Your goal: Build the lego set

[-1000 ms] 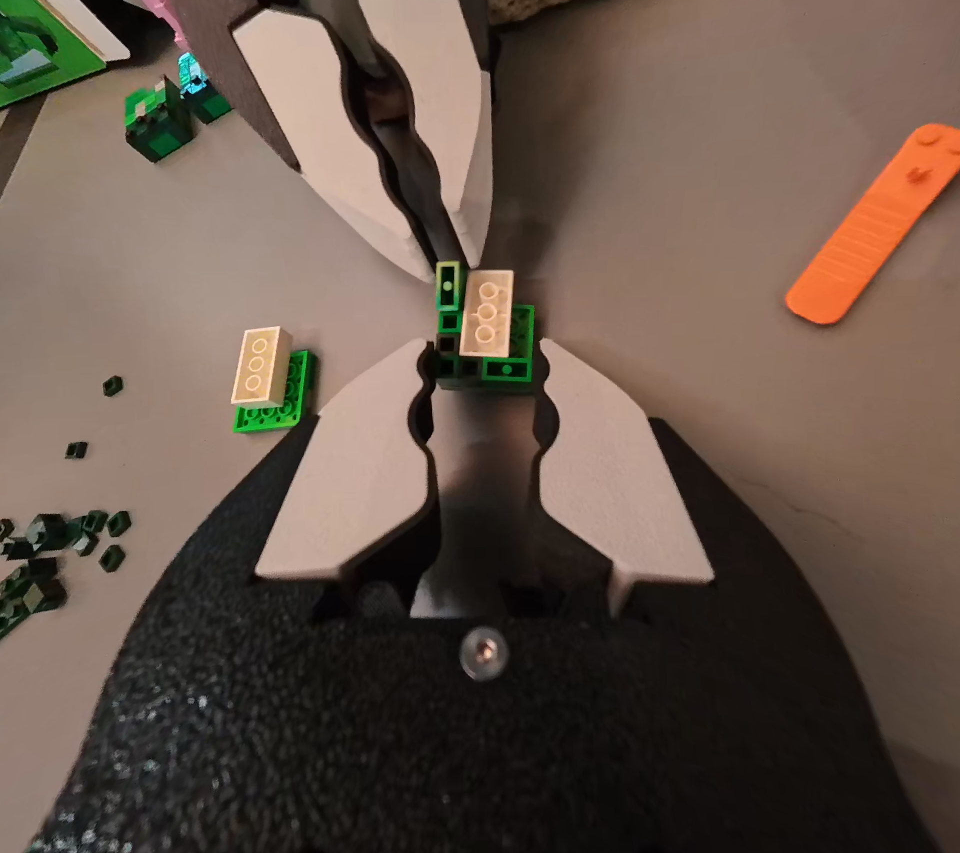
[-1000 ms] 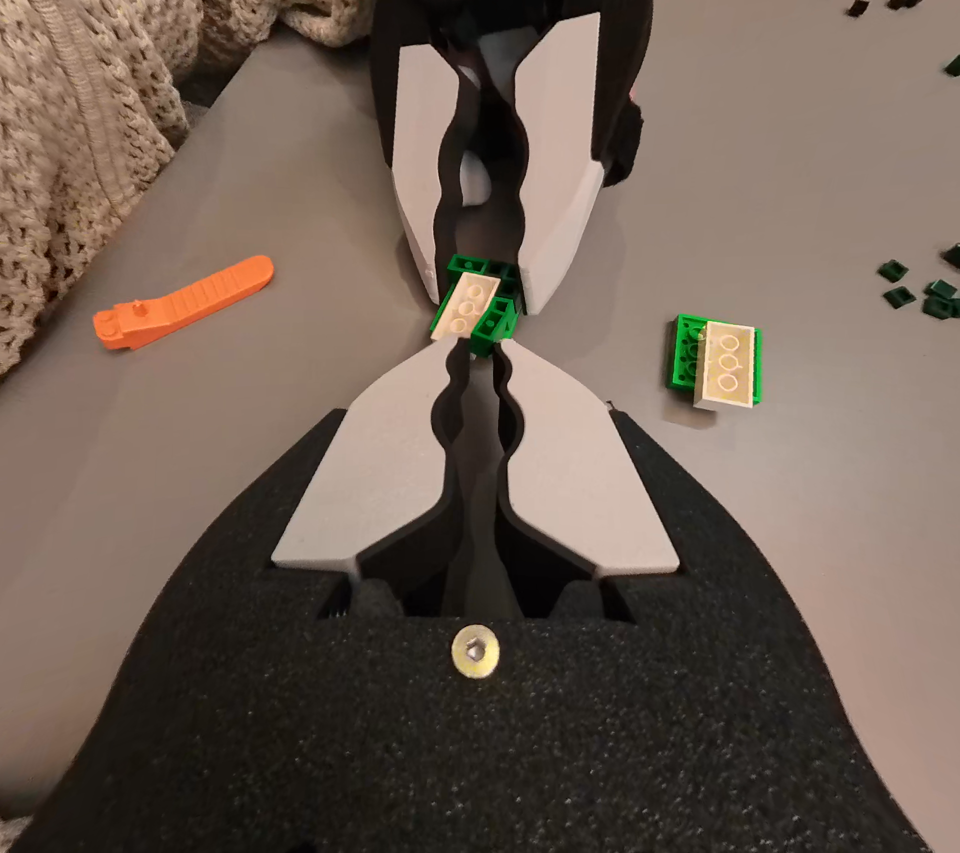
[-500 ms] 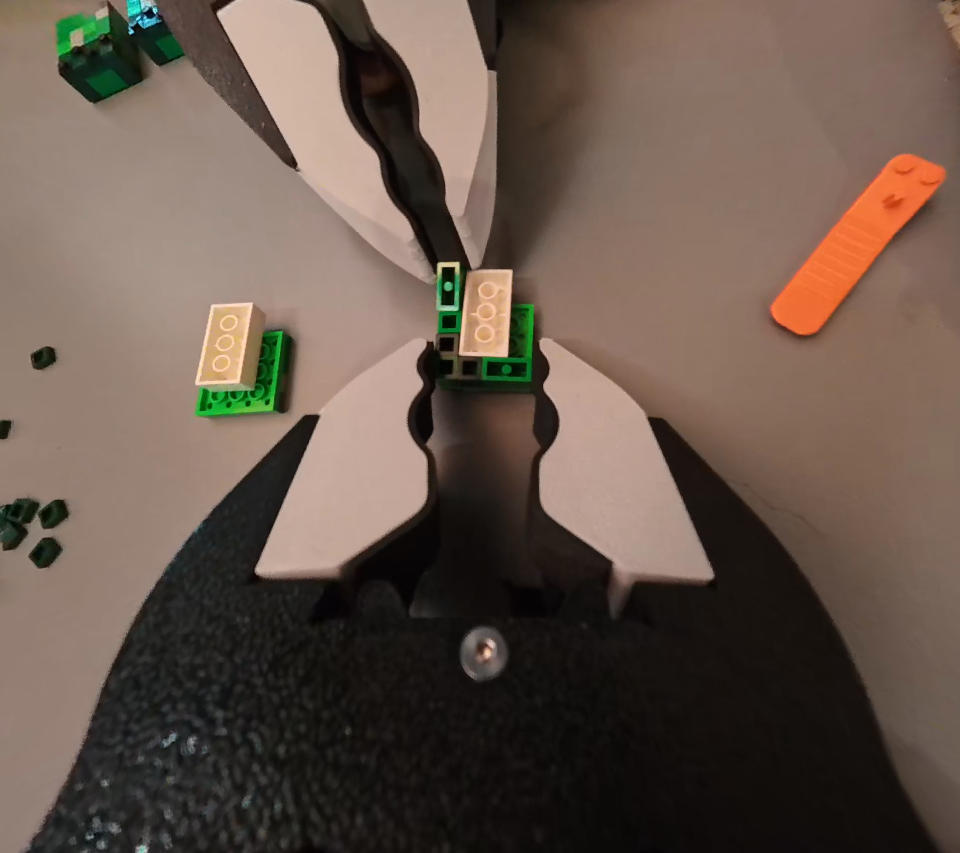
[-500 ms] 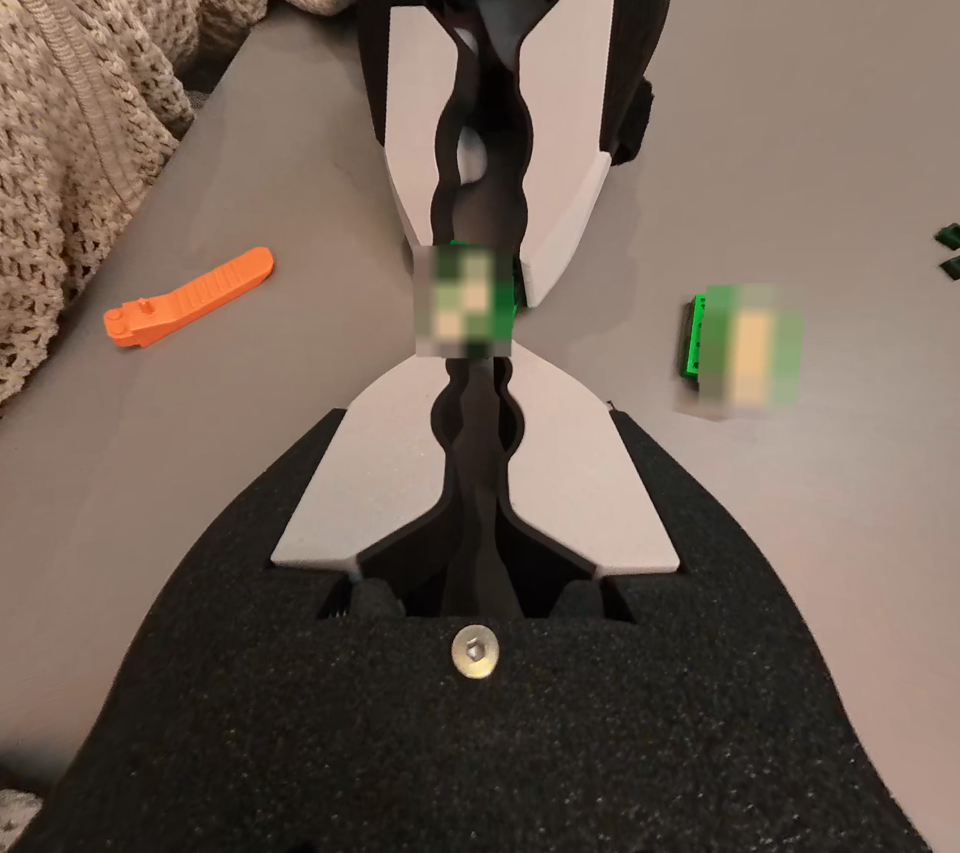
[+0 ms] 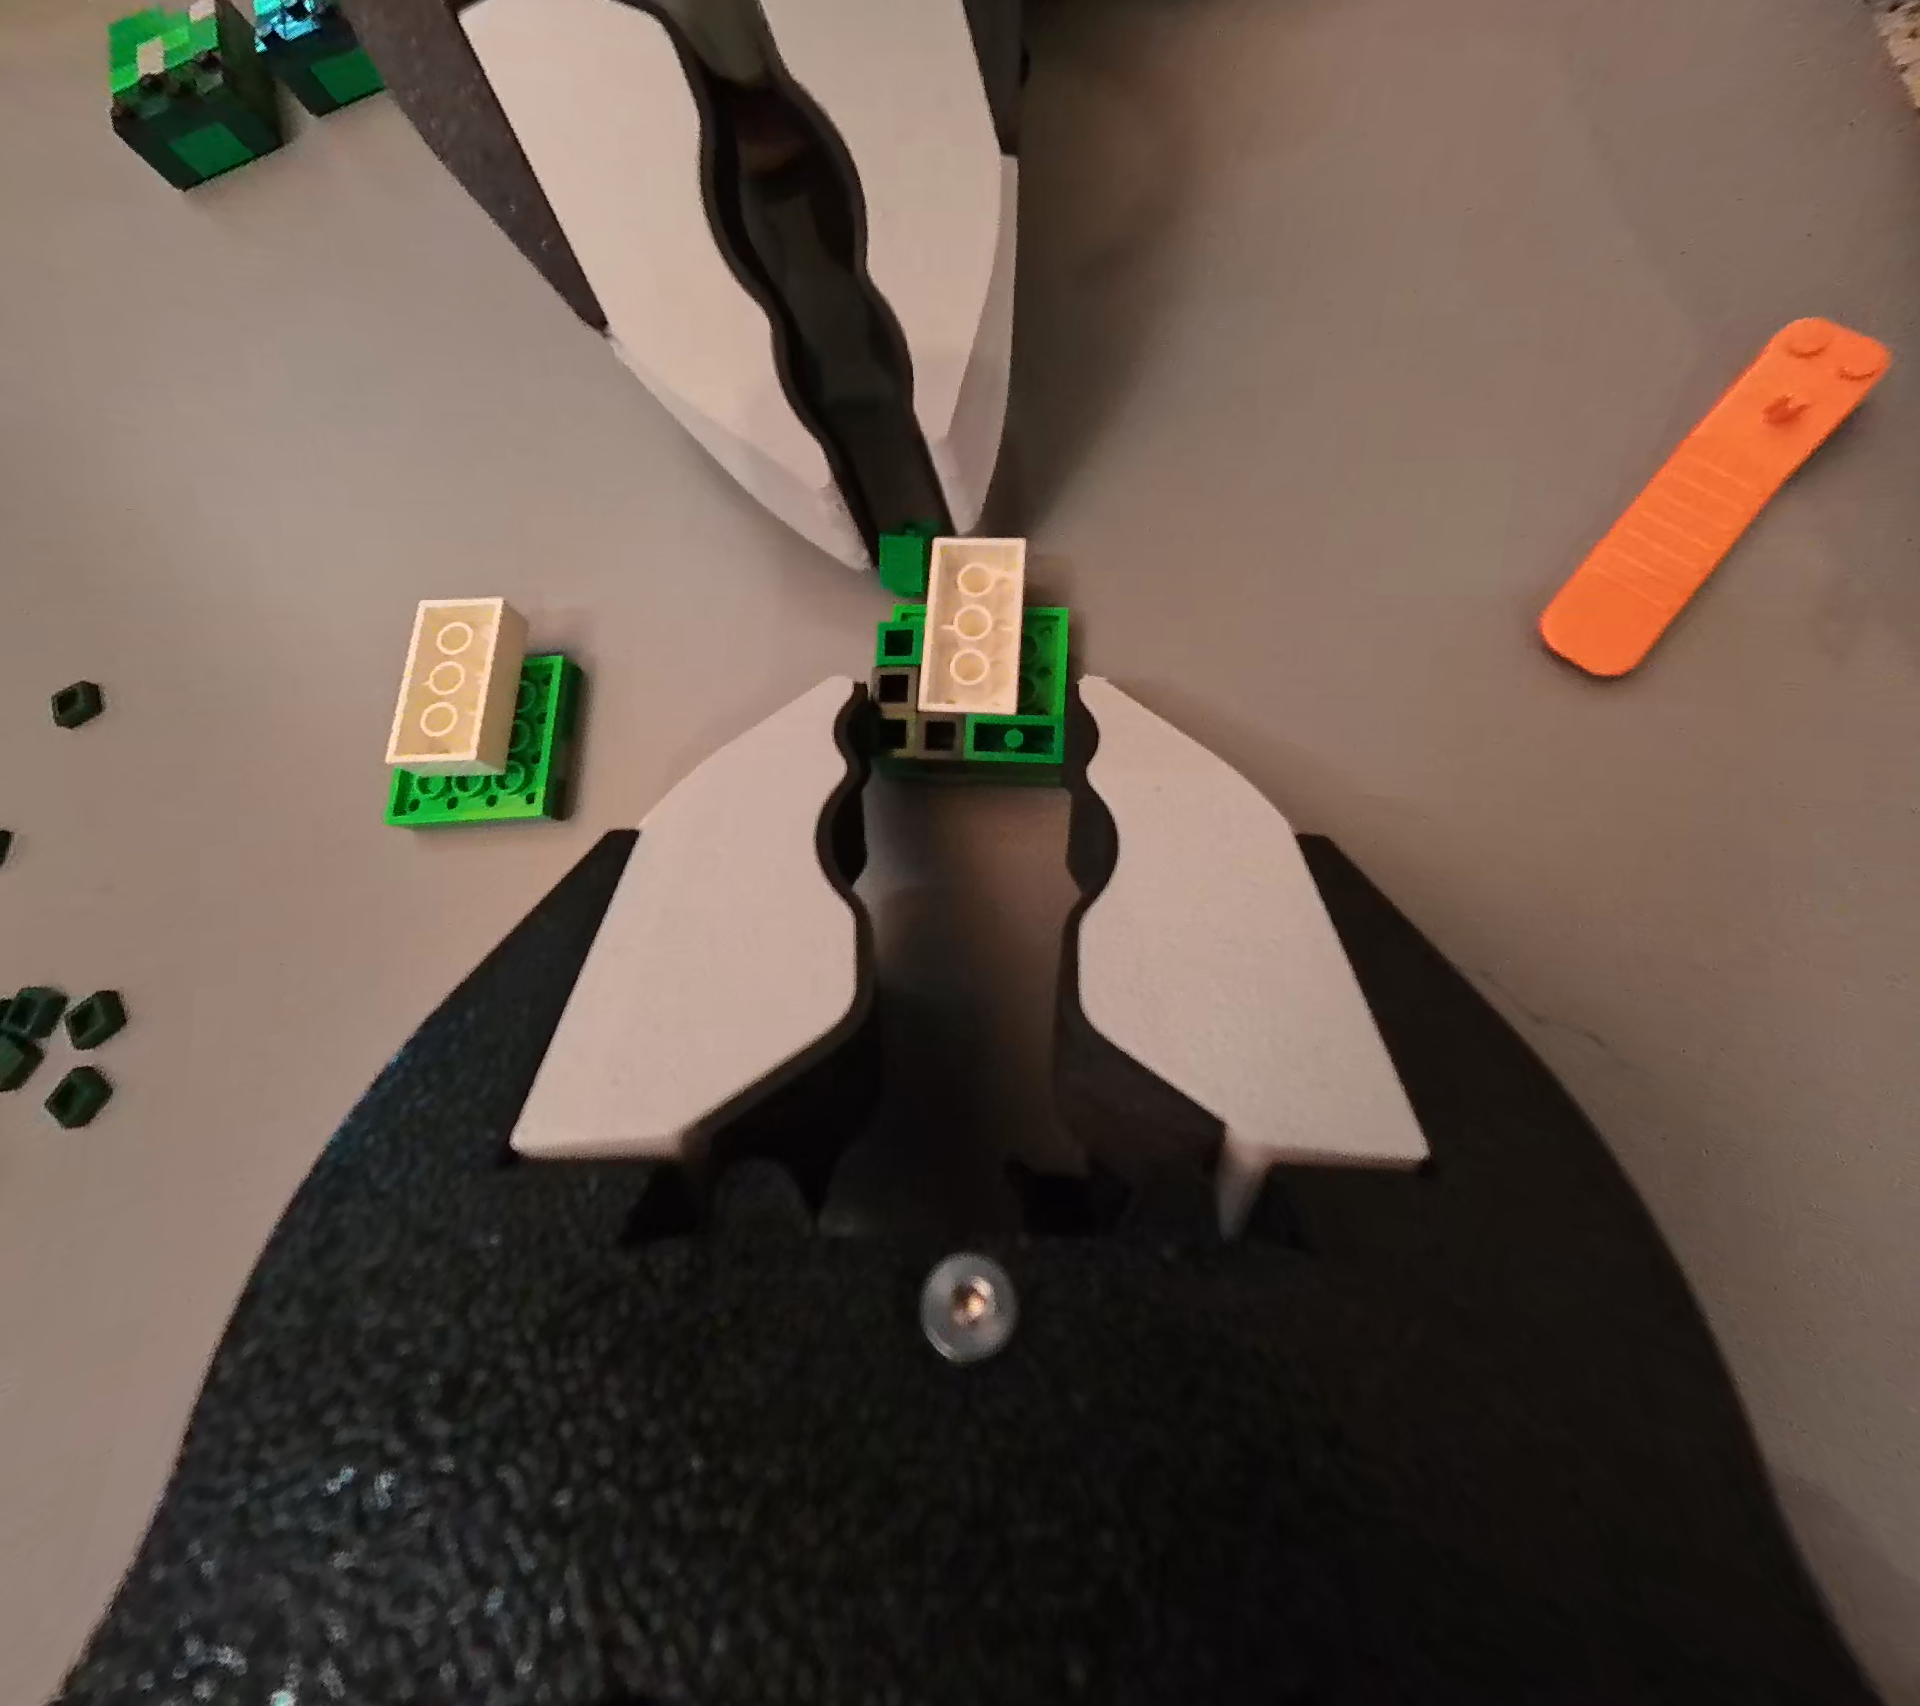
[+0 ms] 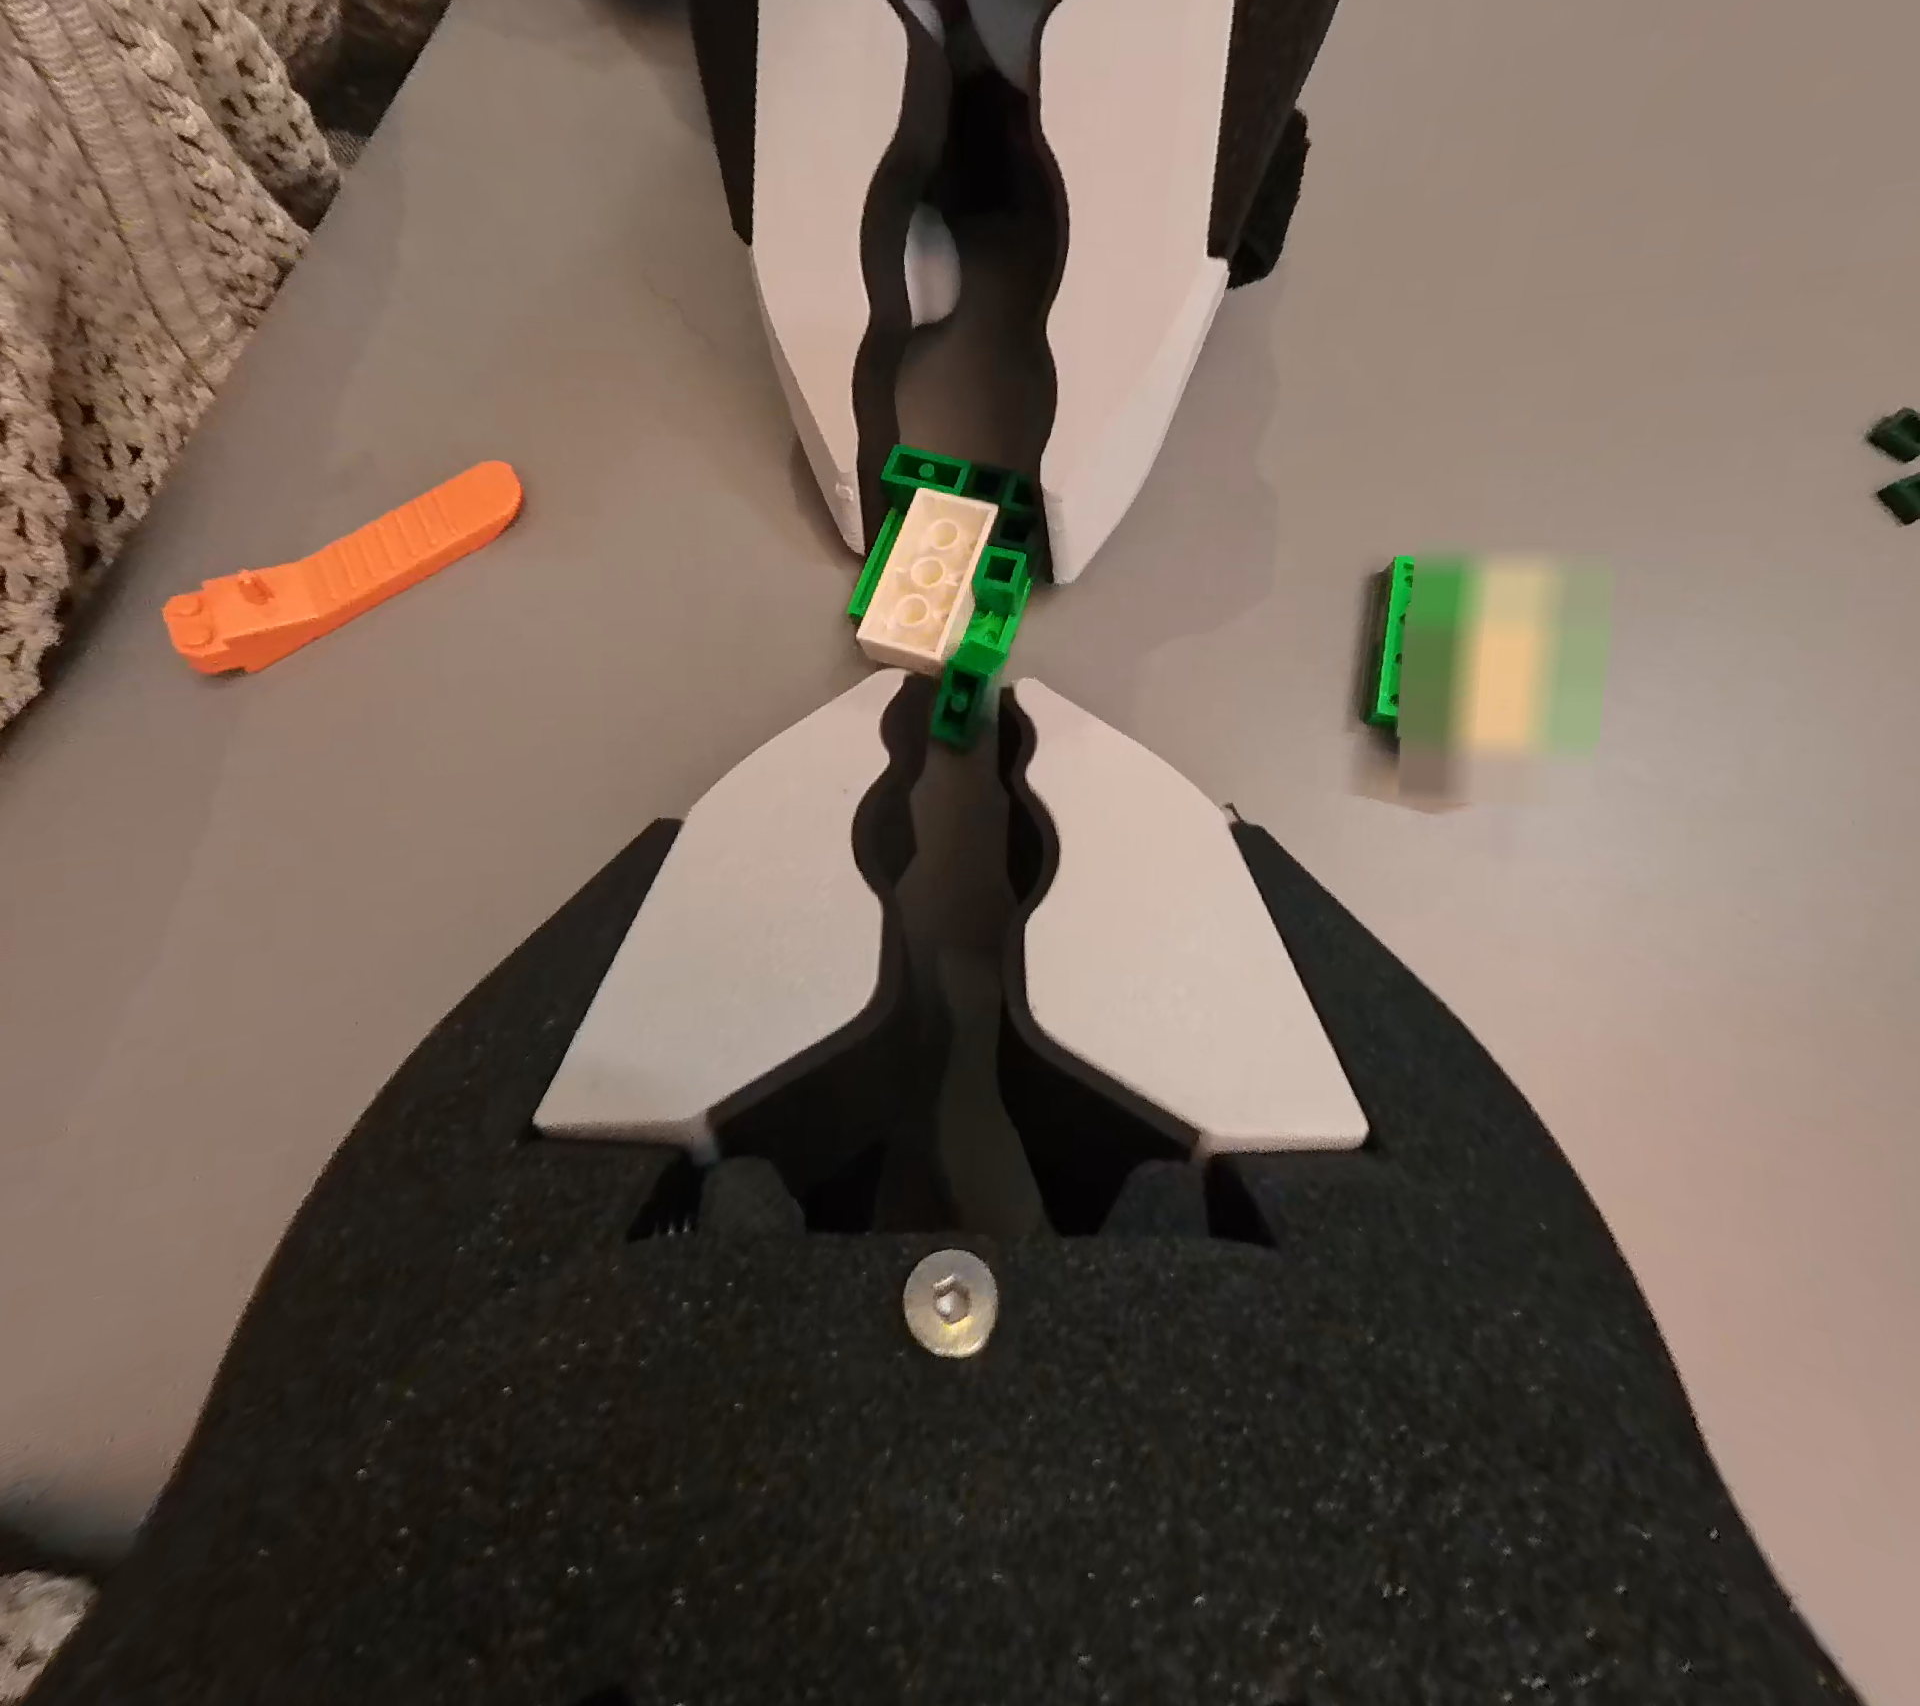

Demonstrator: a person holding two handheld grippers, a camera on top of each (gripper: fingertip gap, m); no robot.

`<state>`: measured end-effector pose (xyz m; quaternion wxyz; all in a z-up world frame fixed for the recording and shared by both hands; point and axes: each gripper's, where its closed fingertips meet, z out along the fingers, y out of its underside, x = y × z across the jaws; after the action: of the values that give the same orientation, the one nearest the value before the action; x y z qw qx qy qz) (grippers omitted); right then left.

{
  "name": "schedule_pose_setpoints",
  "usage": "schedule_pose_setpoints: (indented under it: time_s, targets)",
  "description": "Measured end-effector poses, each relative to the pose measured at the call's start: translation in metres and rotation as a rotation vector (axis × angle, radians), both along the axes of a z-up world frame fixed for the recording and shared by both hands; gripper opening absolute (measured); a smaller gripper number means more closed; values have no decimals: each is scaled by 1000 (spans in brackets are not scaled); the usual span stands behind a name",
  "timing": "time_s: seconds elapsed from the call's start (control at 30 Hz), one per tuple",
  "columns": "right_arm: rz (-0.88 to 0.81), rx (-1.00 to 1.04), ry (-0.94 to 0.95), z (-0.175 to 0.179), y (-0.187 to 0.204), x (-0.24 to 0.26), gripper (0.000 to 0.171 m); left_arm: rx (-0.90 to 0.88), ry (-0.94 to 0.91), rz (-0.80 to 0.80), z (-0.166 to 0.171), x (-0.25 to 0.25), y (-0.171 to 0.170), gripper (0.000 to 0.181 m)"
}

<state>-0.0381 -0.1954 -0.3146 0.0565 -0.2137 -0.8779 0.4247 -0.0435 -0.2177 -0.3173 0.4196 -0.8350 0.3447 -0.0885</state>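
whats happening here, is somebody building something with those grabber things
Yes. A person works two hand-held grippers on a small lego build. The left gripper clamps a green assembly with a cream brick on top, steadying it on the grey table. The right gripper pinches a small green piece at the assembly's edge. A second green-and-cream assembly, an orange brick separator and loose dark green bits lie nearby.
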Motion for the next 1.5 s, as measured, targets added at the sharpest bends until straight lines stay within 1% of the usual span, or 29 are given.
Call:
schedule_pose_setpoints:
  time_s: [0.17,0.33,0.47,0.67,0.93,1.07,1.27,1.5]
  targets:
    - [-32,-8,1,1,4,2,14,0,0,0,0,0,0,35]
    - [-104,21,23,-1,5,4,15,-1,-1,0,0,0,-1,35]
    - [-124,83,75,-5,5,1,8,0,0,0,0,0,-1,35]
    - [-120,106,15,-2,5,-4,8,17,15,7,1,0,0,35]
    - [-65,287,-79,-2,3,-1,7,3,4,20,-1,1,1,35]
    - [-31,338,-110,-2,2,1,7,-1,0,27,-1,0,2,35]
    - [-4,366,-155,-2,3,0,7,10,9,34,-1,0,3,35]
    - [14,395,-164,-1,4,-1,7,17,14,37,-2,-1,4,35]
